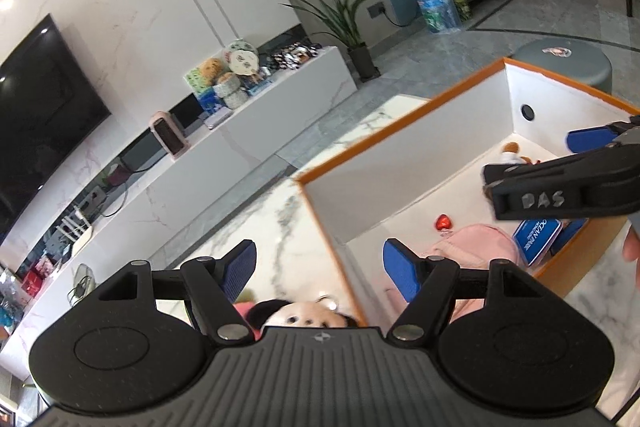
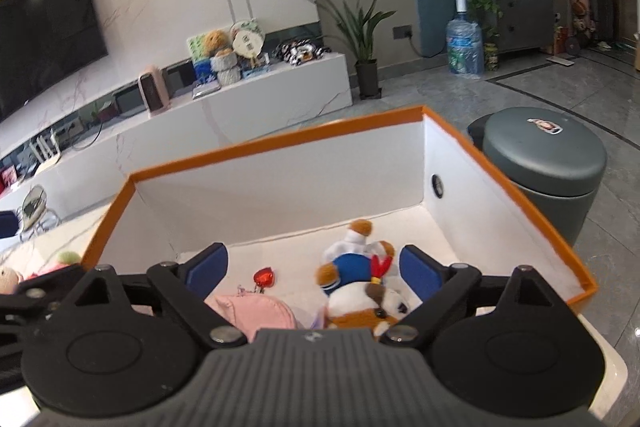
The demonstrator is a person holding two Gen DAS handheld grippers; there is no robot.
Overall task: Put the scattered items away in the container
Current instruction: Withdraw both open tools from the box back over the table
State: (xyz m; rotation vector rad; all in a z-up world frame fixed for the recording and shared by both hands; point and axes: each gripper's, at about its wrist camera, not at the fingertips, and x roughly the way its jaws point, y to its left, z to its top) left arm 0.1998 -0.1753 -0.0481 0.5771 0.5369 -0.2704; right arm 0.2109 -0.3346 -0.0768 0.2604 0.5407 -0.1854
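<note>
The white box with an orange rim (image 2: pixel 280 143) (image 1: pixel 400 119) stands on the marble table (image 1: pixel 256 223). My right gripper (image 2: pixel 316 269) hangs open over the box. Between its fingers lies a plush duck in a blue coat (image 2: pixel 352 267), with no pad pressing on it. A brown-and-white plush (image 2: pixel 360 303), a pink pouch (image 2: pixel 252 311), a red heart charm (image 2: pixel 264 277) and a blue card (image 1: pixel 536 239) also lie inside. My left gripper (image 1: pixel 320 271) is open, straddling the box's near-left wall. A plush face (image 1: pixel 300 315) shows low between its fingers, clear of the pads.
More soft toys (image 2: pixel 66 259) lie on the table left of the box. A grey round bin (image 2: pixel 544 155) stands on the floor just beyond the box's right side. The right gripper's finger (image 1: pixel 560 195) crosses above the box interior. A low TV console (image 2: pixel 240 107) runs behind.
</note>
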